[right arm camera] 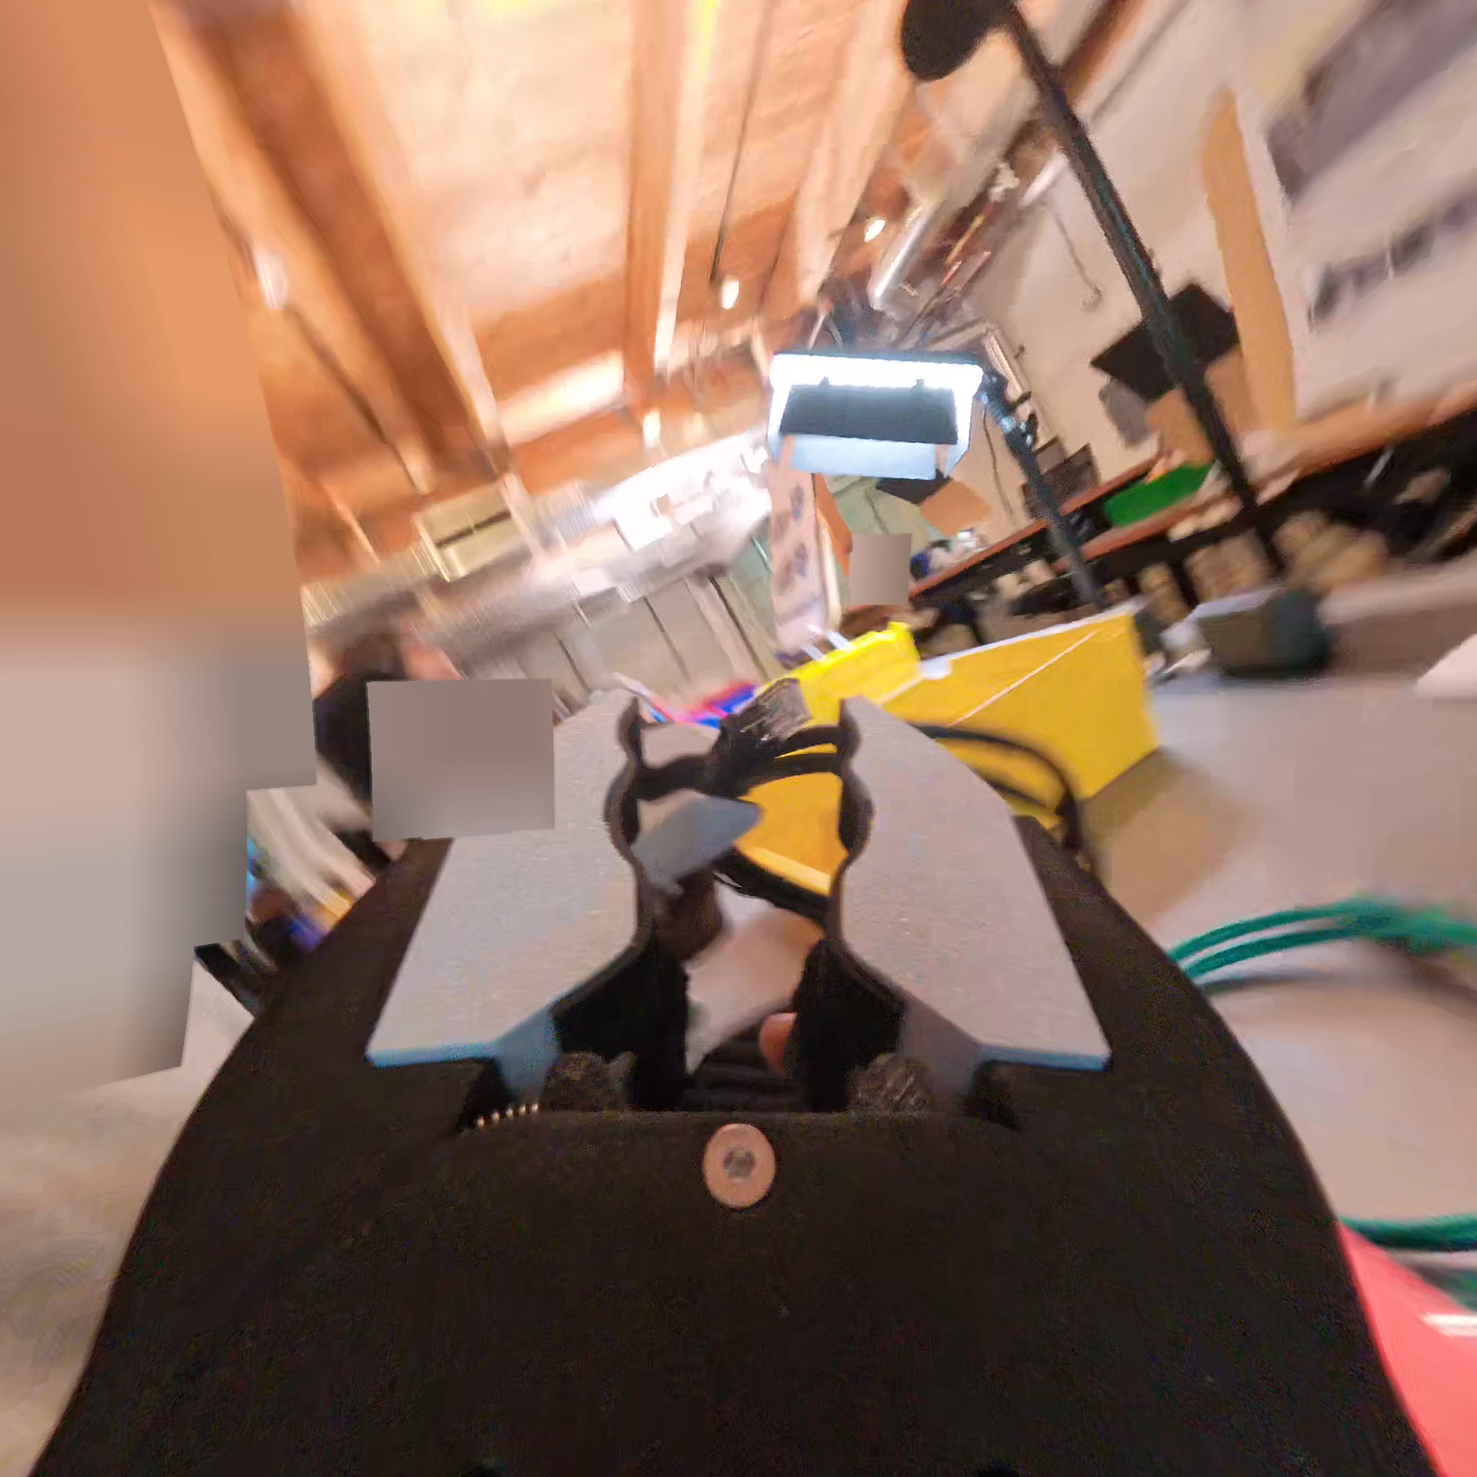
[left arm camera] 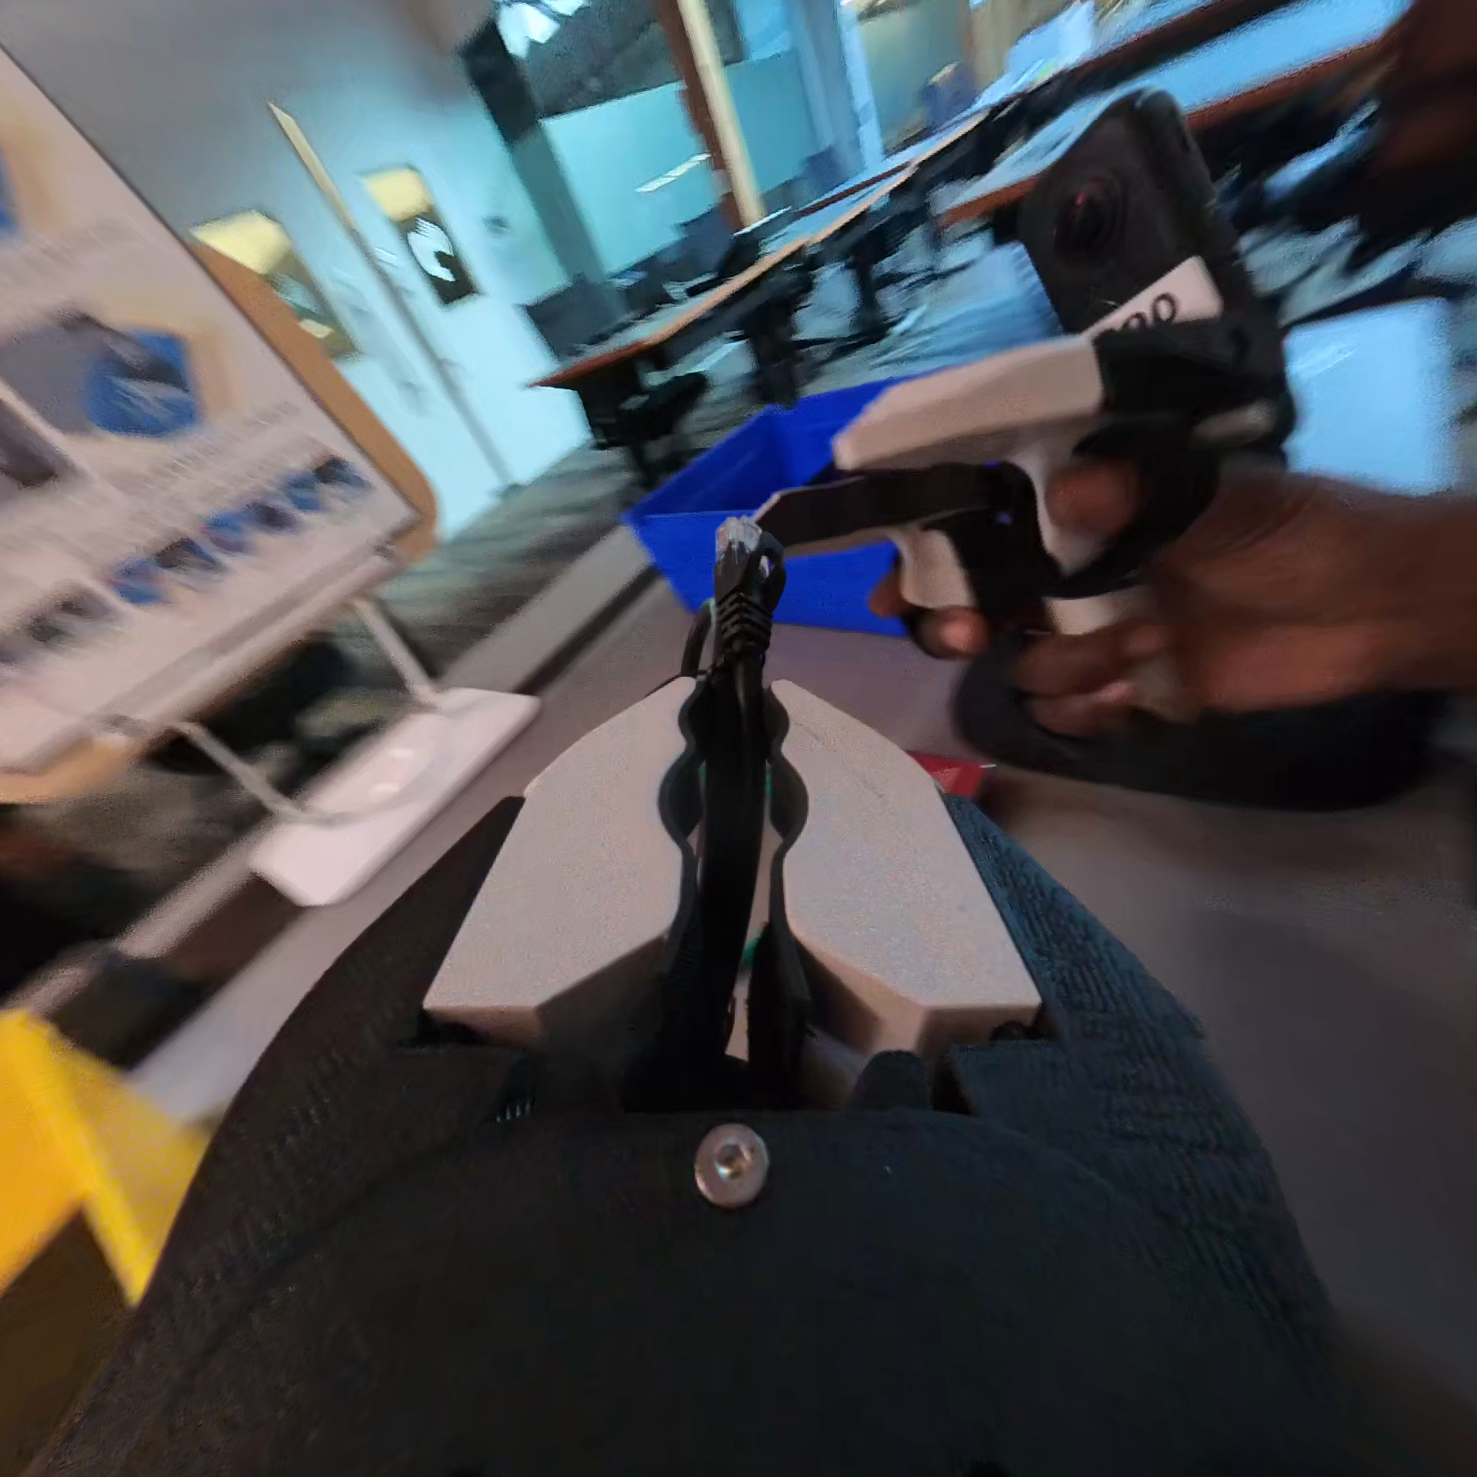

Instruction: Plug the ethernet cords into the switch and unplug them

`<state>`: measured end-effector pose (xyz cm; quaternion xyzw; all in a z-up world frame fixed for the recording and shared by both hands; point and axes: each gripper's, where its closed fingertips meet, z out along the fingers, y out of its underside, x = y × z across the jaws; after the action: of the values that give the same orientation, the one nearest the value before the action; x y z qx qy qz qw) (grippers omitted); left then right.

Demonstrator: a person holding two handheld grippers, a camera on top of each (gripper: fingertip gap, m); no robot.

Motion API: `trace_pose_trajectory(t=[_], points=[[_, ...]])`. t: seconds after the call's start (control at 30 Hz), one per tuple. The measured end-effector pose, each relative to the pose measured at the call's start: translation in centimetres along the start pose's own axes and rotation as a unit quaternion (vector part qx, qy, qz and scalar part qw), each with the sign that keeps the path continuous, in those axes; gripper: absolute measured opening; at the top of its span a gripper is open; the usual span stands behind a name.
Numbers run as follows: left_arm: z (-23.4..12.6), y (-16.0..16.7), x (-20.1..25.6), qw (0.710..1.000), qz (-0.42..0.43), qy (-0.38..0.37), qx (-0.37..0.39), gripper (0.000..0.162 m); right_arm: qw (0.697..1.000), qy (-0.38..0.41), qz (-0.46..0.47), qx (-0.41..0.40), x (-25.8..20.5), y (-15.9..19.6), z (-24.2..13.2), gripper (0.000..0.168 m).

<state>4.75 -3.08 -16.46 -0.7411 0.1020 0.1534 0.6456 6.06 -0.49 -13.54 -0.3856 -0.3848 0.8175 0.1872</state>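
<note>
While left gripper (left arm camera: 731, 695) clamps black ethernet cord (left arm camera: 739, 607) upright, right gripper (right arm camera: 739, 719) fingers spread open around cord's plug (right arm camera: 771, 711), near blue bin (left arm camera: 719, 511).

Grey-fingered hand-held gripper (left arm camera: 731, 695), textured black body, silver screw (left arm camera: 731, 1164)

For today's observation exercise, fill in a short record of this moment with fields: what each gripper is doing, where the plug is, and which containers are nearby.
left gripper: shut on black ethernet cord
plug: clear, sticking up past the left fingertips, not in any port
right gripper: open, its tips close to the plug
switch: not in view
containers: blue bin behind the plug; yellow bin on the table
other cables: green cords on the table
</note>
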Motion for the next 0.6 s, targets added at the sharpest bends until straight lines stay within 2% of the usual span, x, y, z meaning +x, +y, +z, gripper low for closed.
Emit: trace_pose_trajectory(t=[0.03, 0.07, 0.1, 0.17, 0.2, 0.27, 0.4, 0.47, 0.53, 0.6], points=[[-0.5, -0.1, 0.2, 0.998, -0.046, 0.042, 0.005, 0.012, 0.994, 0.000, -0.099, -0.038, -0.3, 0.1, -0.1, 0.061], [-1.1, -0.2, 0.6, 0.992, -0.089, 0.092, 0.007, 0.012, 0.975, -0.004, -0.207, -0.085, -0.6, 0.4, -0.2, 0.072], [-1.7, -0.4, 1.1, 0.981, -0.131, 0.141, 0.011, 0.013, 0.940, -0.011, -0.311, -0.139, -0.8, 1.0, -0.4, 0.075], [-2.9, -1.4, 1.7, 0.955, -0.195, 0.220, 0.033, 0.012, 0.854, -0.038, -0.469, -0.222, -1.3, 1.8, -0.8, 0.072], [-3.3, -1.7, 1.8, 0.945, -0.214, 0.244, 0.037, 0.012, 0.821, -0.060, -0.515, -0.238, -2.0, 1.9, -0.8, 0.066], [-3.8, -1.9, 2.1, 0.934, -0.224, 0.277, 0.032, 0.012, 0.786, -0.108, -0.556, -0.246, -3.7, 2.2, -0.6, 0.054], [-4.0, -1.4, 3.6, 0.927, -0.201, 0.315, 0.001, 0.012, 0.768, -0.143, -0.562, -0.274, -4.2, 3.1, 0.1, 0.041], [-4.0, -1.2, 4.1, 0.924, -0.198, 0.326, -0.008, 0.012, 0.765, -0.182, -0.549, -0.283, -4.9, 4.0, -0.1, 0.014], [-4.0, -0.9, 4.0, 0.927, -0.194, 0.321, -0.011, 0.013, 0.775, -0.187, -0.522, -0.303, -4.9, 4.5, -0.3, 0.012], [-3.6, -0.7, 3.4, 0.941, -0.175, 0.289, -0.006, 0.018, 0.795, -0.172, -0.487, -0.319, -4.4, 4.6, -0.3, 0.012]])
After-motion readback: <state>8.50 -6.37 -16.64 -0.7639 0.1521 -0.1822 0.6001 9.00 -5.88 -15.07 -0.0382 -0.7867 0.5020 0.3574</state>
